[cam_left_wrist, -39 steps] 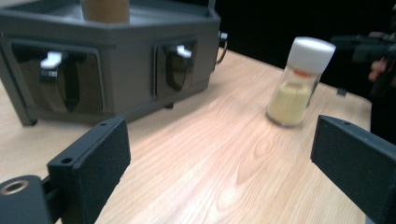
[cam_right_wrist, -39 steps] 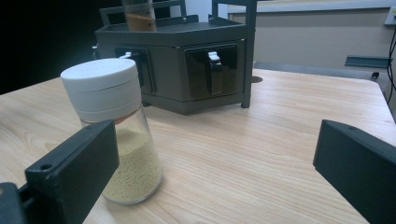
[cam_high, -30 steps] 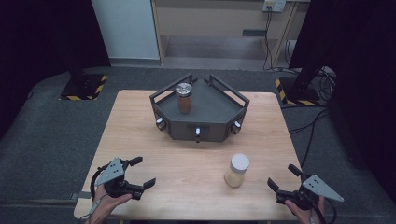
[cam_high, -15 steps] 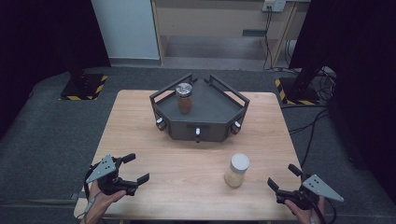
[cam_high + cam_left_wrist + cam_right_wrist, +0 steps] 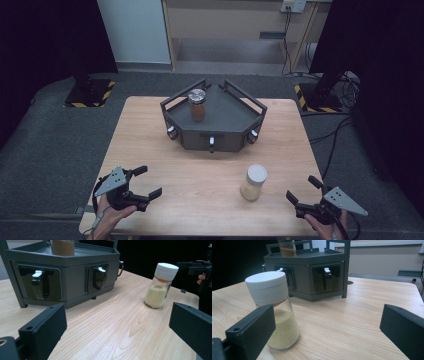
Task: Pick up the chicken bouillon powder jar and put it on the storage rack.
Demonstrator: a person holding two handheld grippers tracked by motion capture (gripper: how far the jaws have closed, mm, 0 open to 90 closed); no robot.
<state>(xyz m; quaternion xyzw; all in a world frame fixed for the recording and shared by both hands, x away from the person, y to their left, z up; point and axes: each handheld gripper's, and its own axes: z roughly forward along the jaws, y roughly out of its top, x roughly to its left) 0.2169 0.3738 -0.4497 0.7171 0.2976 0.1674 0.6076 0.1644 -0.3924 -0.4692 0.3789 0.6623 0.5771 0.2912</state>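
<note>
A white-lidded glass jar of yellow grains [image 5: 254, 182] [image 5: 161, 287] [image 5: 275, 315] stands on the wooden table [image 5: 200, 170], right of centre. A second jar with brown contents and a metal lid [image 5: 197, 105] stands on top of the dark grey stand [image 5: 220, 127]. My left gripper [image 5: 149, 181] [image 5: 117, 325] hovers at the front left, open; its jaws have just been opening and nothing is between them. My right gripper [image 5: 302, 189] [image 5: 327, 325] is open at the front right, close to the white-lidded jar but apart from it.
The stand [image 5: 72, 277] has side rails and white-tipped levers [image 5: 38, 273] [image 5: 326, 270] on its front faces. Bare wood lies between the two grippers. Beyond the table are grey carpet, cables [image 5: 340, 130] and a wall cabinet [image 5: 225, 25].
The left gripper's jaws have spread slightly wider. The jars, the stand and the right gripper stay where they were.
</note>
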